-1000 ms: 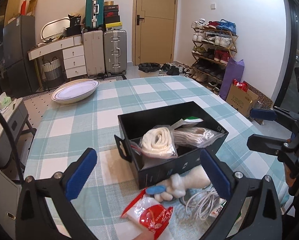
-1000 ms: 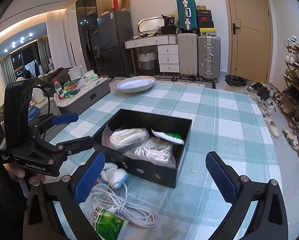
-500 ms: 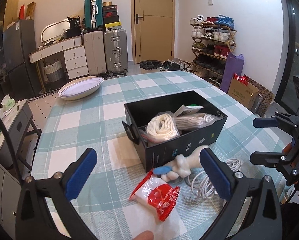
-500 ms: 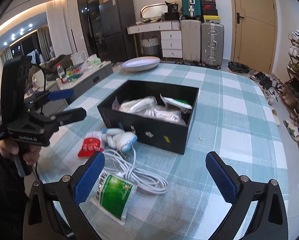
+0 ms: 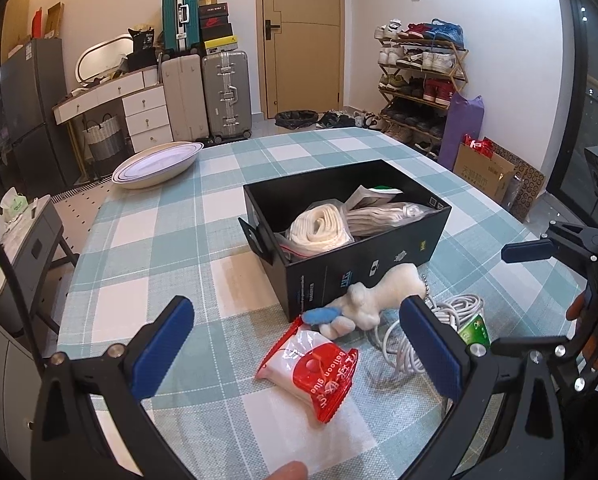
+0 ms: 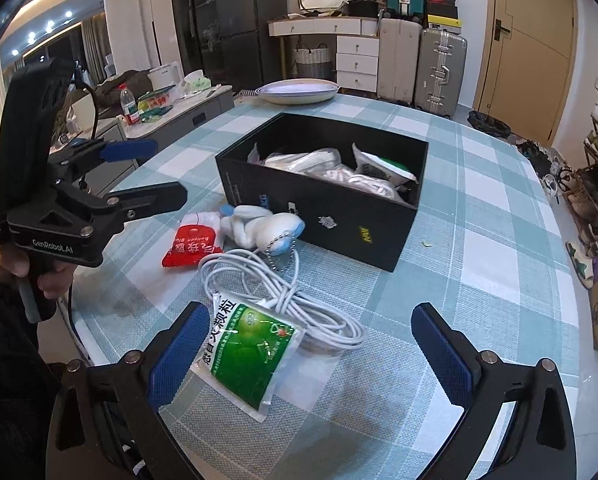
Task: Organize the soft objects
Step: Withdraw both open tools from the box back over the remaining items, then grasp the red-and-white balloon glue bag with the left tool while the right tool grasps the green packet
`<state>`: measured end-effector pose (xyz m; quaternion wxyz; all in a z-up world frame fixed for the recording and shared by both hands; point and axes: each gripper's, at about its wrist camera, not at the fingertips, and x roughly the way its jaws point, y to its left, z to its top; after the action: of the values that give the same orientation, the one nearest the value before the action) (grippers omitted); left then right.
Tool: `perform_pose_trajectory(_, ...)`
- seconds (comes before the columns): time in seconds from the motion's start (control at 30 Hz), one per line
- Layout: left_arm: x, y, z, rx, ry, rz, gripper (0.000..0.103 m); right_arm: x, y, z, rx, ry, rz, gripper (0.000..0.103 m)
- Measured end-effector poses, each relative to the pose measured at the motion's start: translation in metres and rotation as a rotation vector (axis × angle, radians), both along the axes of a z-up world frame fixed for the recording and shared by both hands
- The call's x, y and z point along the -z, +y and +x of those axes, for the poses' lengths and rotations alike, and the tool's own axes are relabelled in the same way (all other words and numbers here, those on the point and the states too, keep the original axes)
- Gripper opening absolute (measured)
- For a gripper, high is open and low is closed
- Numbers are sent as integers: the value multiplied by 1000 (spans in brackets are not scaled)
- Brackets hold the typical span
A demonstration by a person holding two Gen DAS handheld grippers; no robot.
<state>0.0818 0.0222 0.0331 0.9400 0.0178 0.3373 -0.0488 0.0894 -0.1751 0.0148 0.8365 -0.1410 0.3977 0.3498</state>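
checked cloth (image 5: 147, 240) under black box (image 5: 363, 264).

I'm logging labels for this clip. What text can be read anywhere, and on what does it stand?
"GenRobot.AI": on the body of the left hand-held gripper.
"balloon glue": on the red packet.
Chinese characters on the green sachet: I cannot read them reliably.
Small print and logos on the black box: too small to read.
Boxes on the suitcases: blurred.
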Motion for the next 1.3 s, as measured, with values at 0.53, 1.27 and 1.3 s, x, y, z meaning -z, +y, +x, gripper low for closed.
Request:
perform_pose_trajectory(0.53, 7, -1, 3, 7, 28, 16, 103, 33, 20, 2, -27, 82, -95, 102)
perform_pose_trajectory(1.27, 10, -2, 4, 7, 44, 27, 103, 34, 31, -9, -3, 78, -161, 75)
perform_pose_trajectory(1.3, 10, -2, 4, 7, 44, 27, 103, 33, 31, -10, -8, 73, -165, 73)
